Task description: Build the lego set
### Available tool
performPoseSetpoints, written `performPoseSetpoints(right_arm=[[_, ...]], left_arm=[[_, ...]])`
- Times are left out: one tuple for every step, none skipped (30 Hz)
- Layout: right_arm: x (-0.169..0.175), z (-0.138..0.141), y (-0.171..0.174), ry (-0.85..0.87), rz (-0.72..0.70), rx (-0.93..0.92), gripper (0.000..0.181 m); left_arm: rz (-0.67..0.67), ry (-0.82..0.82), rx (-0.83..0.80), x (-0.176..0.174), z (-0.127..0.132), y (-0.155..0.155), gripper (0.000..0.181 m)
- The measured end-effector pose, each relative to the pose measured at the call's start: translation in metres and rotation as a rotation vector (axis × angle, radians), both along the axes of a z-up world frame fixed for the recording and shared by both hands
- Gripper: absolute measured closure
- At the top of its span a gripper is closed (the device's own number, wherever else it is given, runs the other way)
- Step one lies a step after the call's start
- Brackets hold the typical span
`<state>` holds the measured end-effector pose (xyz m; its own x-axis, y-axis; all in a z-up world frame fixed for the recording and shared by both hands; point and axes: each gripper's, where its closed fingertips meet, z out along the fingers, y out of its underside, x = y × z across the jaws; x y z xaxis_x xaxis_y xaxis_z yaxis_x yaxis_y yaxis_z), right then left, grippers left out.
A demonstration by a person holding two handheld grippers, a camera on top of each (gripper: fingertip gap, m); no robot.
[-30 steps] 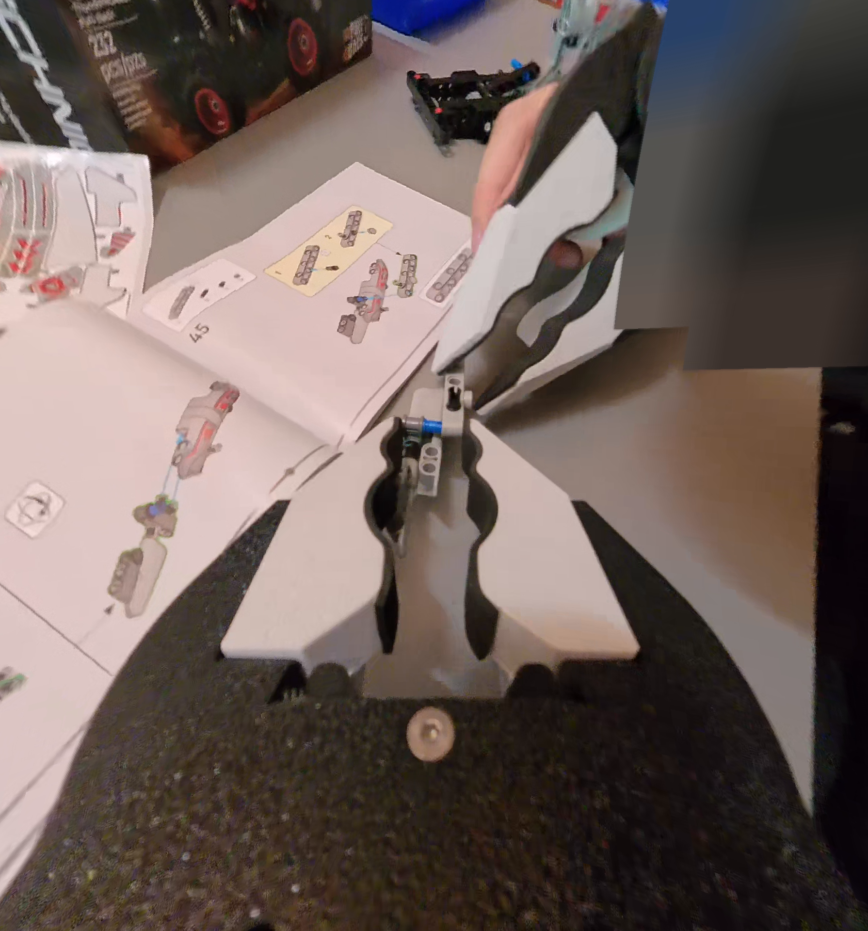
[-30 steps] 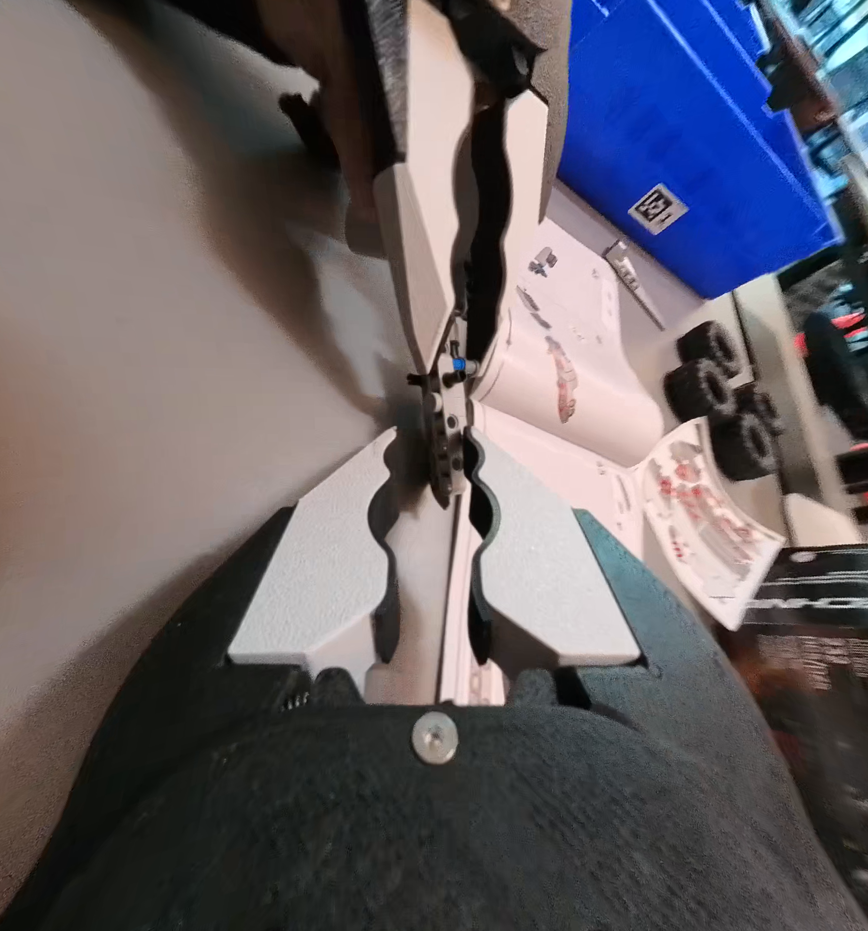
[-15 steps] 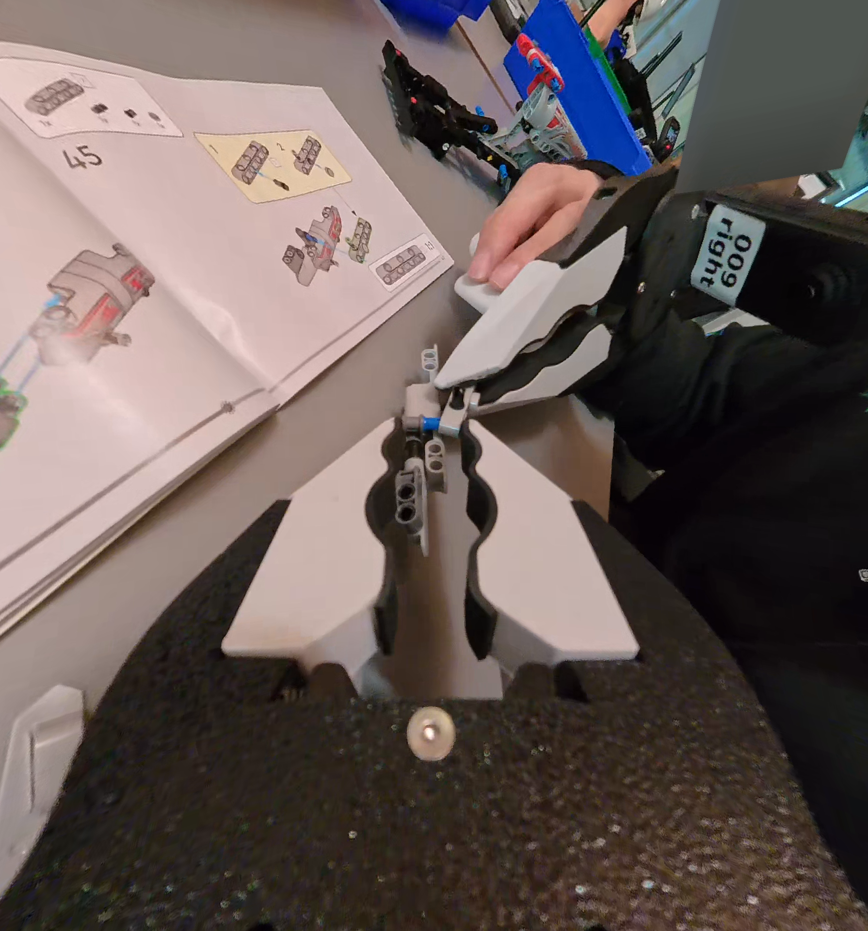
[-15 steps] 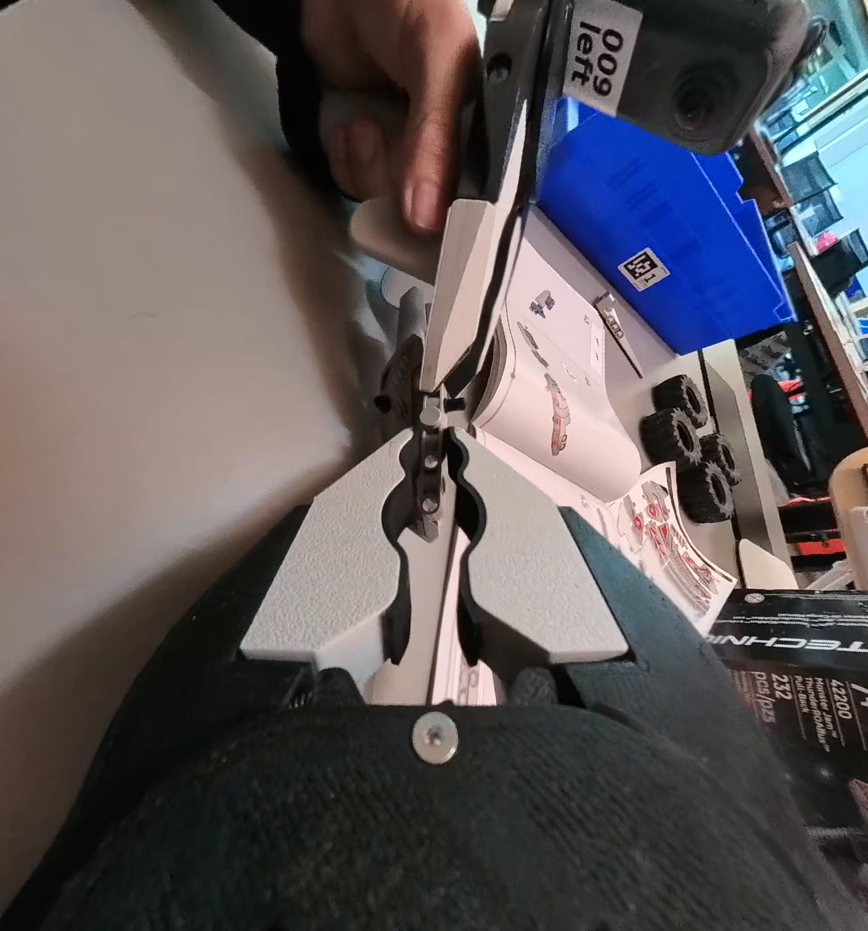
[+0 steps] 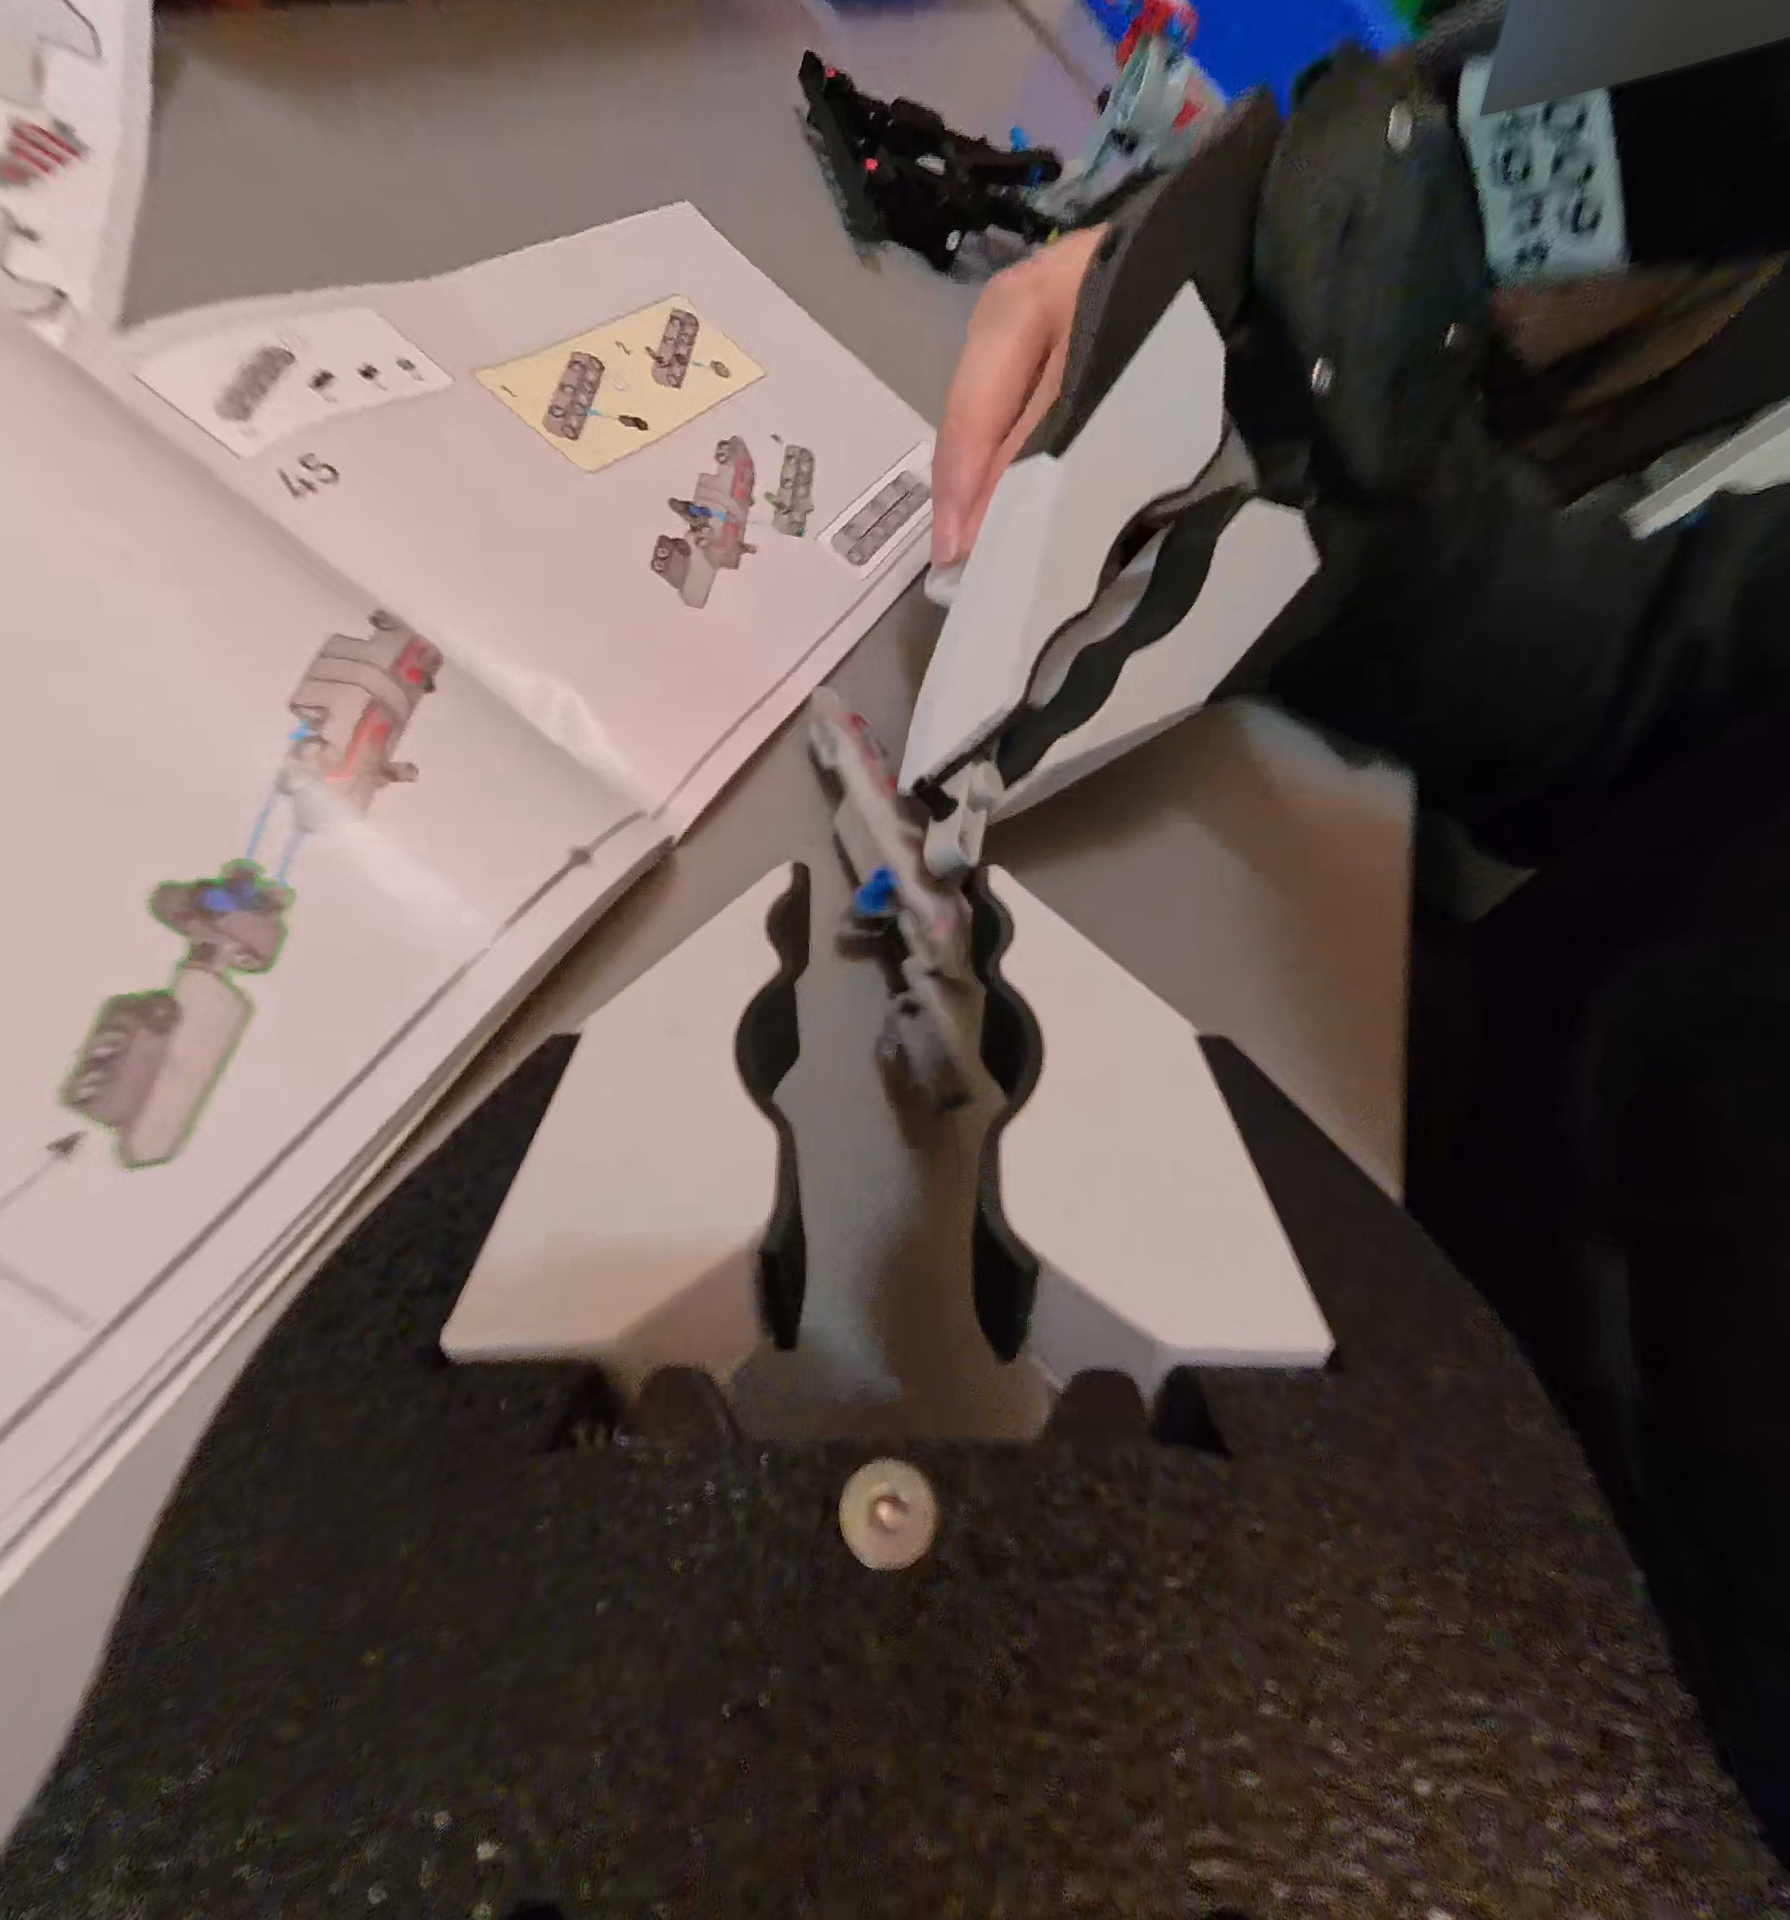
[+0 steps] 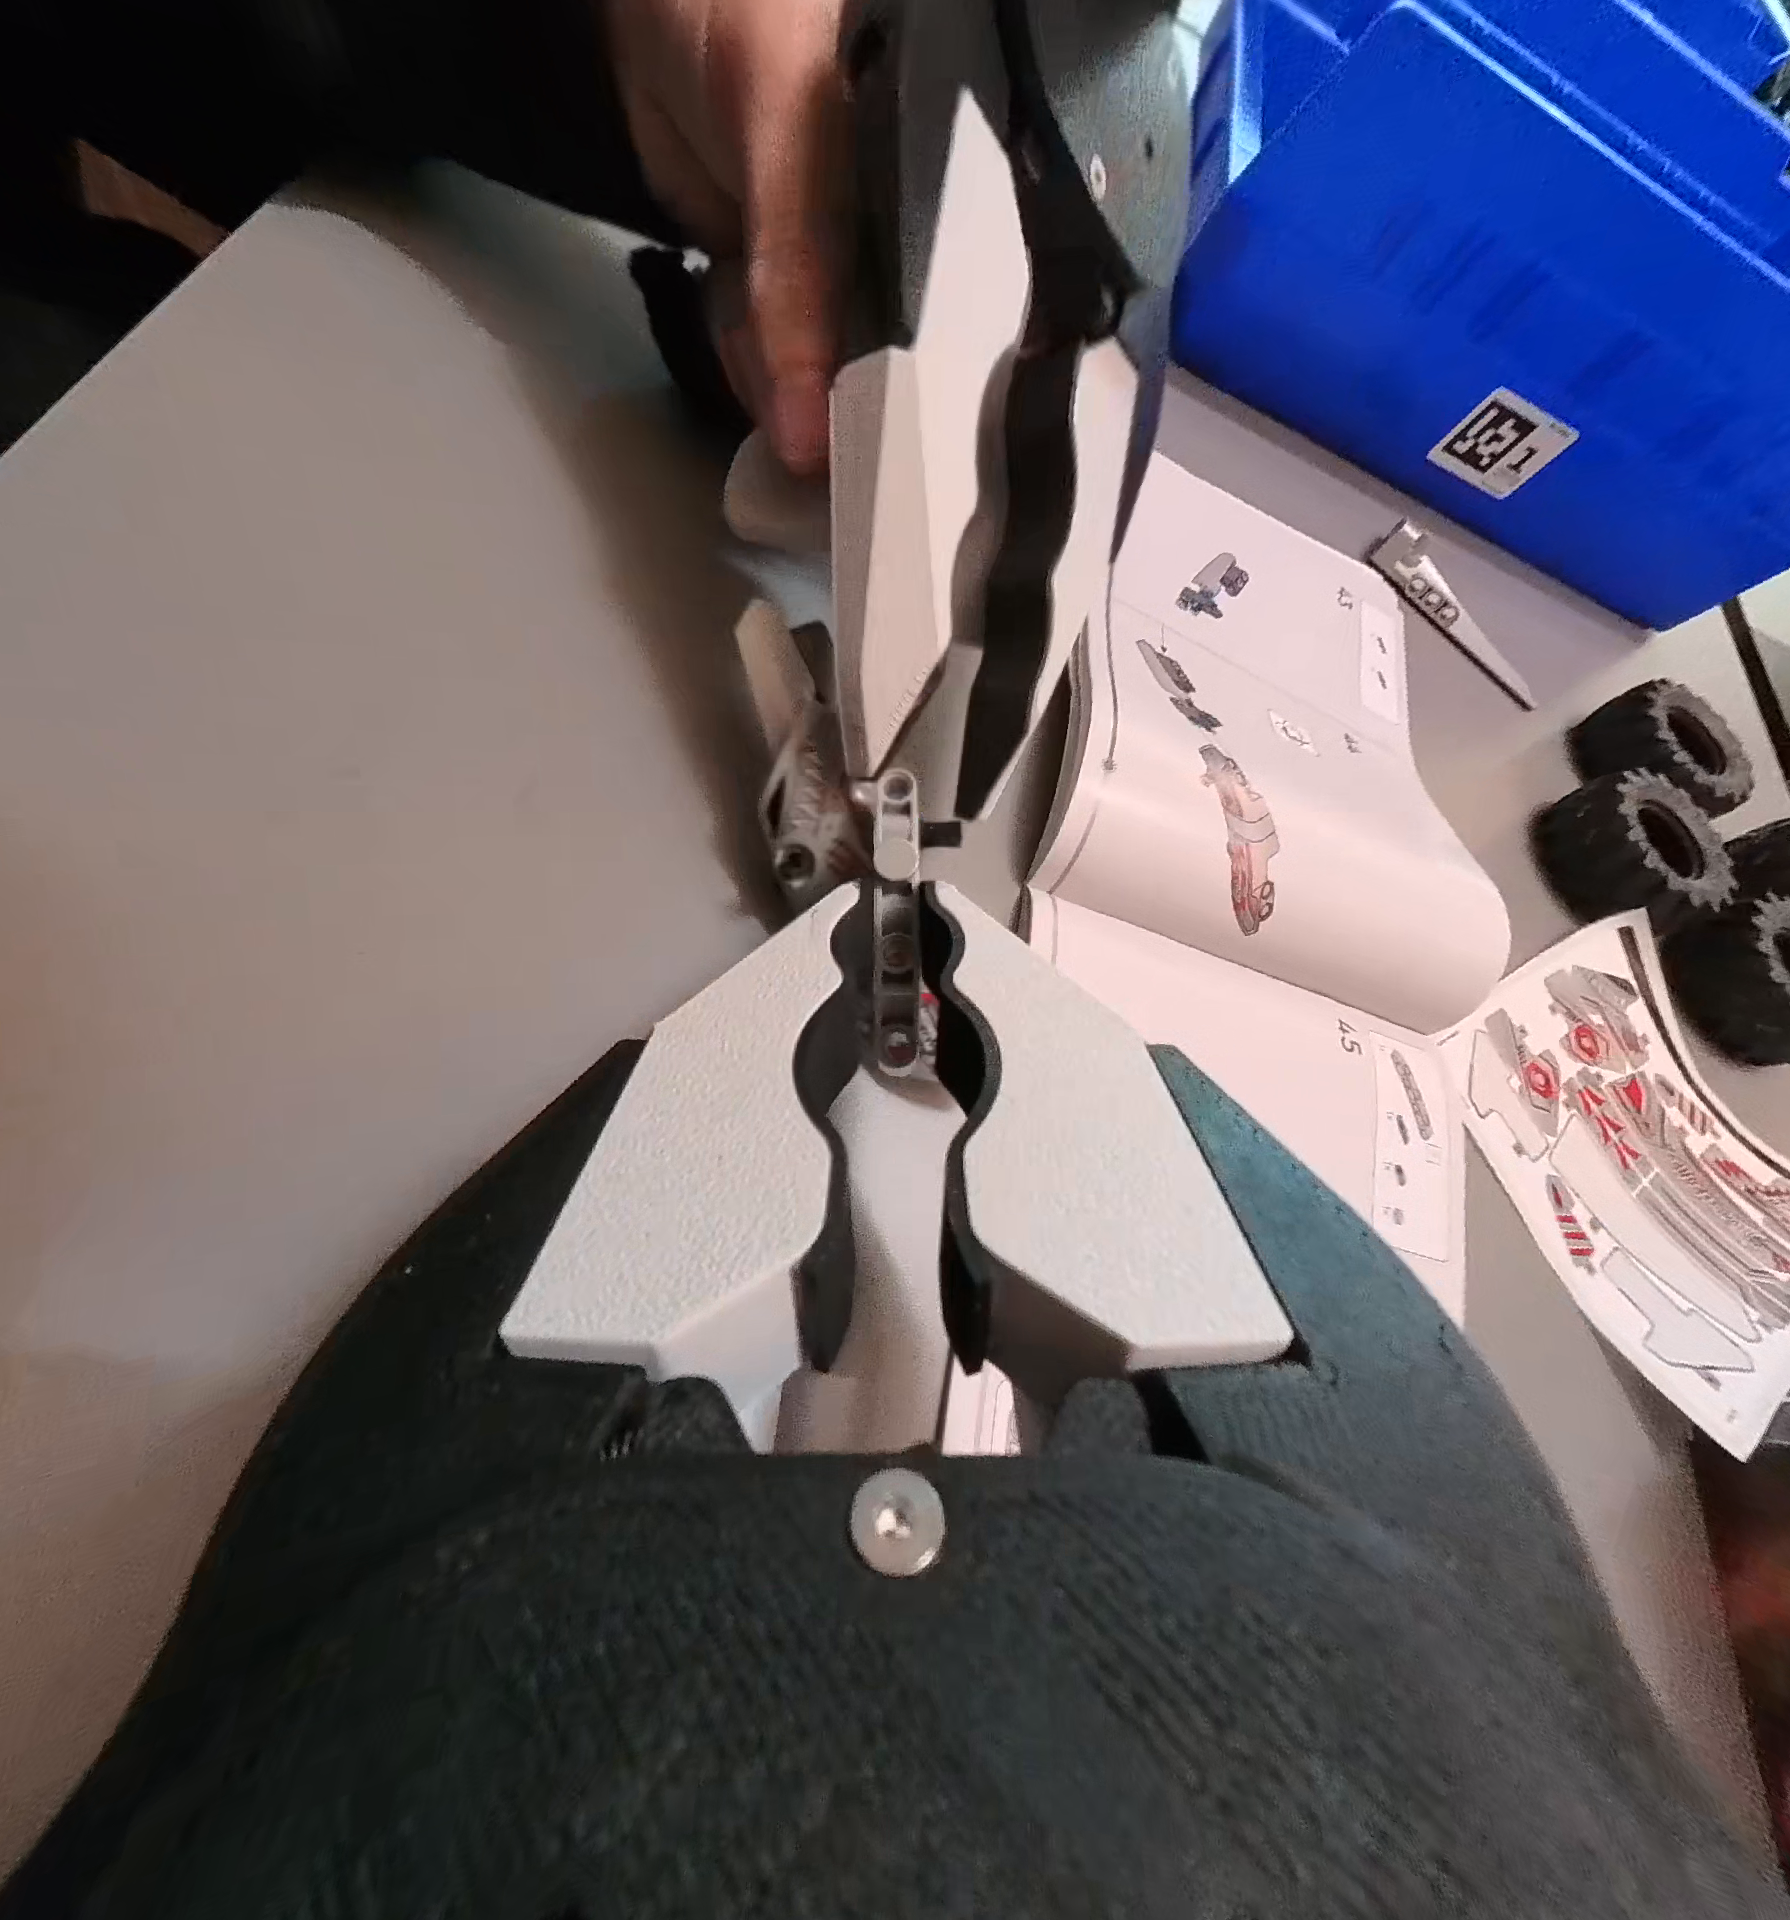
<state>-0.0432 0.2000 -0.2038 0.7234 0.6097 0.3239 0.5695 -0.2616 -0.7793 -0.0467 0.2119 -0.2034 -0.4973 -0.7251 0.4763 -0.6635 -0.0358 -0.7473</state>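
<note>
A small grey lego assembly (image 5: 906,966) with a blue pin and red marks lies between my left gripper's (image 5: 889,878) fingers. It leans on the right finger and daylight shows beside the left one, so the left gripper is open. My right gripper (image 6: 899,904) is shut on the assembly's grey holed beam (image 6: 893,982). The two grippers meet tip to tip above the table. The right gripper (image 5: 958,805) comes in from the upper right in the left wrist view. The left gripper (image 6: 912,795) hangs down from the top in the right wrist view.
An open instruction booklet (image 5: 403,623) lies left of the grippers and also shows in the right wrist view (image 6: 1265,748). A black chassis build (image 5: 922,177) sits behind. Blue bins (image 6: 1545,260), several black tyres (image 6: 1701,883) and a sticker sheet (image 6: 1649,1164) lie to the right. The grippers are tip to tip, or close to it.
My left gripper's fingers have spread a little and the assembly has tilted loose between them. Both grippers have swung, so the booklet fills more of the left wrist view.
</note>
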Motion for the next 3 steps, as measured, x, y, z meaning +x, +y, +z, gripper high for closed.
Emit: performPoseSetpoints(right_arm=[[-0.0003,-0.0009,0.0011,0.005,0.002,-0.009,0.175],[-0.0015,-0.0014,0.0021,0.013,0.007,-0.017,0.176],[-0.0021,-0.0017,0.0031,0.021,0.008,-0.024,0.176]], left_arm=[[-0.011,-0.024,0.055,-0.0015,-0.0008,0.0026,0.153],[-0.023,-0.048,0.103,-0.0033,-0.0004,0.0042,0.153],[-0.03,-0.074,0.143,-0.0041,0.0012,0.0053,0.153]])
